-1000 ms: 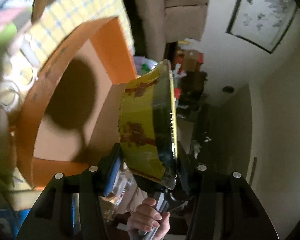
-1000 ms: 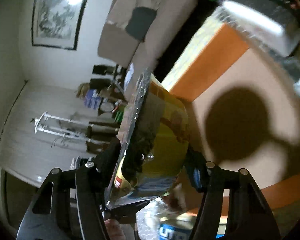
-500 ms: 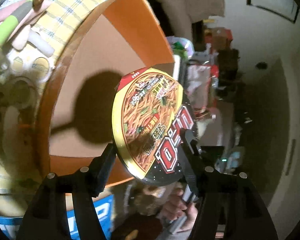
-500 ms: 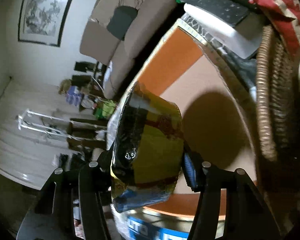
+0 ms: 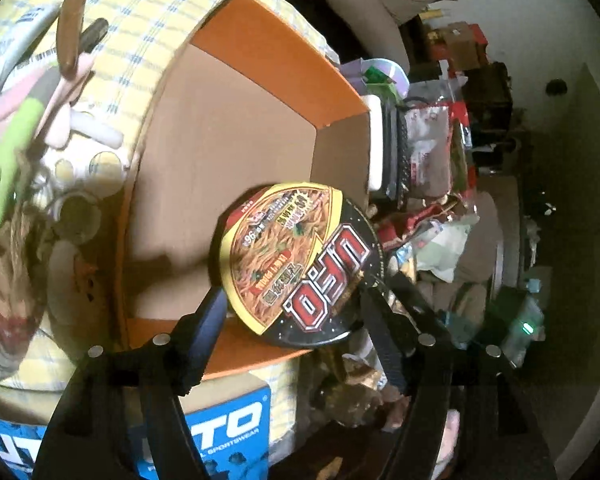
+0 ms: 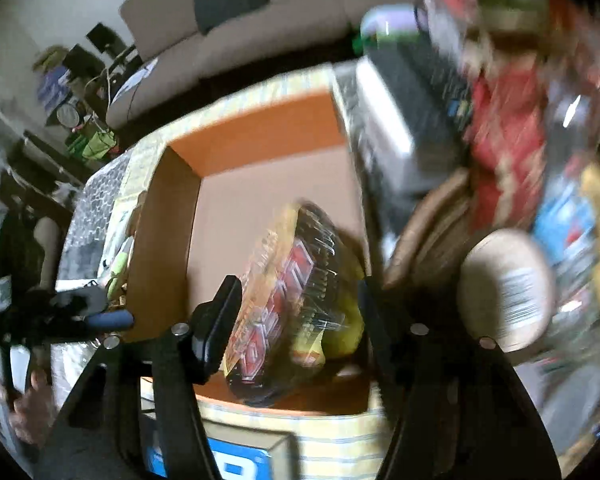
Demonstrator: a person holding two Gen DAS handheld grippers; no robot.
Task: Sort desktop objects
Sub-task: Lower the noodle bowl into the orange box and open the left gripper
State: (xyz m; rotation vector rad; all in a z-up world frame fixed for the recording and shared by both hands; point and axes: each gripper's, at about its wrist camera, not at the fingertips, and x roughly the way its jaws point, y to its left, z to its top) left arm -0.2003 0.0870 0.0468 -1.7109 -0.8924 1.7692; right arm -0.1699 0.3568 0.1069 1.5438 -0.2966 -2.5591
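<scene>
In the left wrist view, the left gripper (image 5: pixel 290 300) stood spread, jaws just opening, around the round glossy noodle bowl (image 5: pixel 296 260), tilted over the orange cardboard box (image 5: pixel 236 132) (printed lid legible here). In the blurred right wrist view, the right gripper (image 6: pixel 296 320), jaws also just widening, flanked the bowl's film-wrapped side; contact was unclear, with wicker basket (image 6: pixel 428 240) at two o'clock.

A home living room — a beige sofa (image 6: pixel 236 36) lines the white wall, and a table under a yellow checked cloth (image 5: pixel 156 12) carries snack packets (image 5: pixel 424 152) and remote controls (image 6: pixel 428 92).
</scene>
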